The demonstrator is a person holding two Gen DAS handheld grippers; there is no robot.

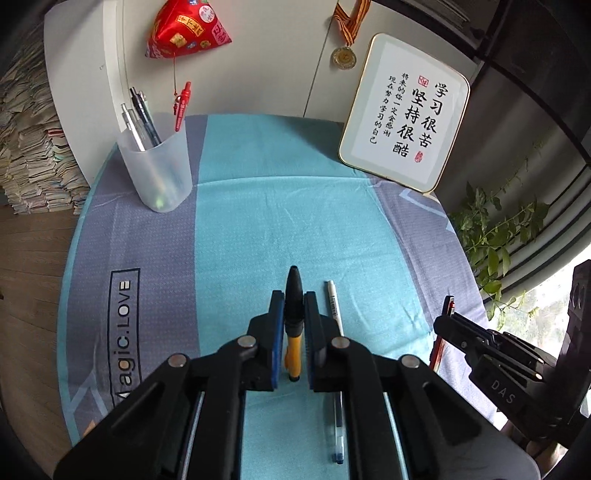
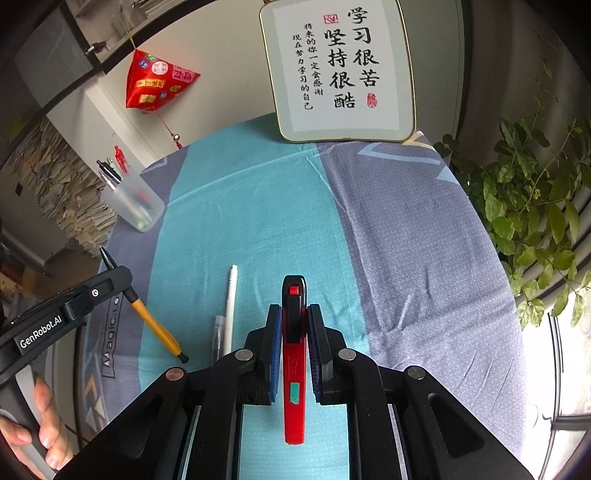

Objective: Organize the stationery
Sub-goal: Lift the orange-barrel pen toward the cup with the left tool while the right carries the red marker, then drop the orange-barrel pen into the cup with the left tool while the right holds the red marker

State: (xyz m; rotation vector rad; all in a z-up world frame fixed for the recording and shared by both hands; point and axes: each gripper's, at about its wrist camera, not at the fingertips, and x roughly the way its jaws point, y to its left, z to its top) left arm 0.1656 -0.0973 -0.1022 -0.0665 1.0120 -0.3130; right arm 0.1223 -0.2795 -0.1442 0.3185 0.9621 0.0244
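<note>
My left gripper (image 1: 294, 301) is shut on a yellow pen with a black grip (image 1: 293, 325), held just above the cloth; it also shows in the right wrist view (image 2: 147, 317). My right gripper (image 2: 294, 314) is shut on a red utility knife (image 2: 294, 354), seen in the left wrist view (image 1: 443, 332) at the right. A white pen (image 1: 334, 306) and a clear pen (image 1: 338, 432) lie on the cloth between the two grippers. A translucent pen cup (image 1: 157, 166) with several pens stands at the far left.
A framed calligraphy board (image 1: 404, 110) leans at the back right. A red pouch ornament (image 1: 184, 29) hangs at the back wall. A leafy plant (image 2: 535, 206) stands beyond the table's right edge. Paper stacks (image 1: 29, 147) sit at the left.
</note>
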